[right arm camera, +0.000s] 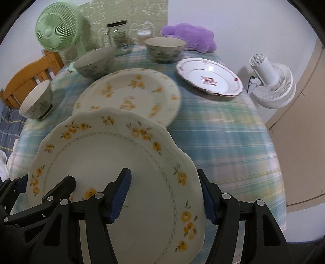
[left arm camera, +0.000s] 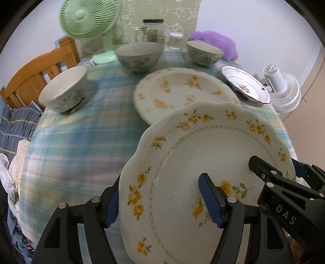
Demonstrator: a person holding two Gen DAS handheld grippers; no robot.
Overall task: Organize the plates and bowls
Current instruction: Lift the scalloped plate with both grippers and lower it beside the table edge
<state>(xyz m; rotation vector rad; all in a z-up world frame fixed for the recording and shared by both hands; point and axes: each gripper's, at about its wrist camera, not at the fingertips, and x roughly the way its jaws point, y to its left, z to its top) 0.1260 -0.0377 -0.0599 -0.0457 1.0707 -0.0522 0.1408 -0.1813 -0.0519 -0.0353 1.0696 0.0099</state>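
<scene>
Left wrist view: both grippers, left (left arm camera: 164,201) and right (right arm camera: 165,196), clamp opposite scalloped rims of glossy yellow-flowered plate (left arm camera: 203,162). Second yellow-flowered plate (right arm camera: 130,91) lies mid-table; plaid cloth (right arm camera: 223,146) bare toward right edge.

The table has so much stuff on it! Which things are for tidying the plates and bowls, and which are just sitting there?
For the job:
held plate, gripped by the left gripper and the right gripper
yellow-flower plate
pink-flower plate
three bowls

Just sitting there:
green fan
glass jar
purple plush
white fan
</scene>
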